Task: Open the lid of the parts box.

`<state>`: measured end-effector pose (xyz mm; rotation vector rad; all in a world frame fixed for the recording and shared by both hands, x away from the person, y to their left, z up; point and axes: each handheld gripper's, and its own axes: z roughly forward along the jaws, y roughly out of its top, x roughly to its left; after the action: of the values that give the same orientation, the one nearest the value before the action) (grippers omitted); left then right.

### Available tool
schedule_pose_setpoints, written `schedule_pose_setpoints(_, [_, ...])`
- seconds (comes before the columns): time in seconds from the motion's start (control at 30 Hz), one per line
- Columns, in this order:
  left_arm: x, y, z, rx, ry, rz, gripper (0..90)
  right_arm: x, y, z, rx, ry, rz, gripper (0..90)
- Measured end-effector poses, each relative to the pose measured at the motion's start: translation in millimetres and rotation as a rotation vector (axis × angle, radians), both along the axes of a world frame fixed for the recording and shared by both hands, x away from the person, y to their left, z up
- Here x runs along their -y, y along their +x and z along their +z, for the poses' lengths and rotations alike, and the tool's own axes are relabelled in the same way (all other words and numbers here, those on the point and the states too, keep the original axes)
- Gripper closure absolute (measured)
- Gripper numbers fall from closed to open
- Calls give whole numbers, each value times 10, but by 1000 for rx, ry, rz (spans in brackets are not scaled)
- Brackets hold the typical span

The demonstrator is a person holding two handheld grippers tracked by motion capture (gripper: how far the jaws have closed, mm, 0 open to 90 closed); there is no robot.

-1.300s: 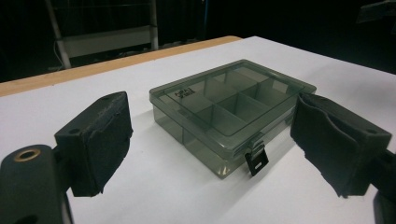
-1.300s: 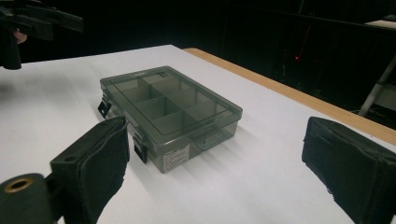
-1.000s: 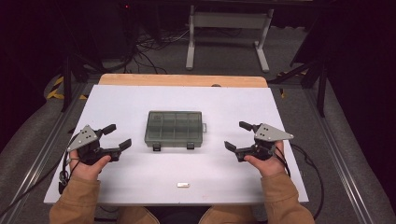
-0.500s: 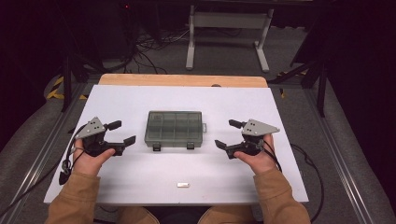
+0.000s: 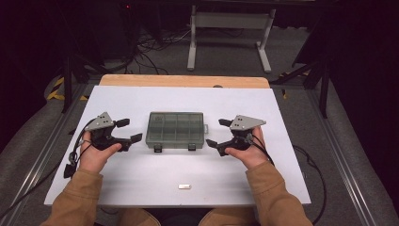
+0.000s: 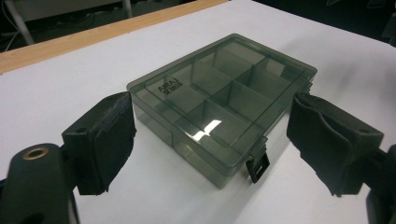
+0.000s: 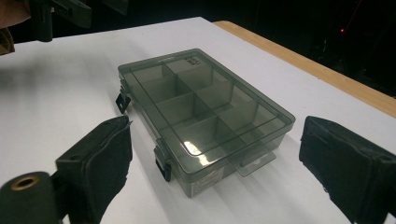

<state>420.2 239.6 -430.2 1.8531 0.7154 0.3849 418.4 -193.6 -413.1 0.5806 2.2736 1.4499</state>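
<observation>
At the centre of the high view a smoky plastic compartment box (image 5: 175,130) lies shut on the white bench (image 5: 141,99), with the left gripper (image 5: 128,130) just left of it and the right gripper (image 5: 218,133) just right, both with jaws spread and holding nothing.

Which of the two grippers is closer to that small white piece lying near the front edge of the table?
Right. The right gripper sits up and to the right of the small white piece; the left gripper is farther, up and left.
</observation>
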Motion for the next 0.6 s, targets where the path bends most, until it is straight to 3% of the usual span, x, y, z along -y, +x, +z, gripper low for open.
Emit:
schedule_pose_setpoints(0.13, [42, 55, 9, 3, 14, -11, 159, -50, 44, 10, -18, -7, 10, 129])
schedule_pose_setpoints(0.23, [80, 74, -49, -24, 55, 26, 162, -90, 76, 9, -33, 0, 15, 148])
schedule_pose_setpoints(0.37, [54, 81, -119, -55, -8, 39, 194, -147, 109, -61, -79, -15, 25, 156])
schedule_pose_setpoints(0.6, [62, 94, -197, -85, 23, 15, 199, -142, 123, -110, -109, -38, 20, 192])
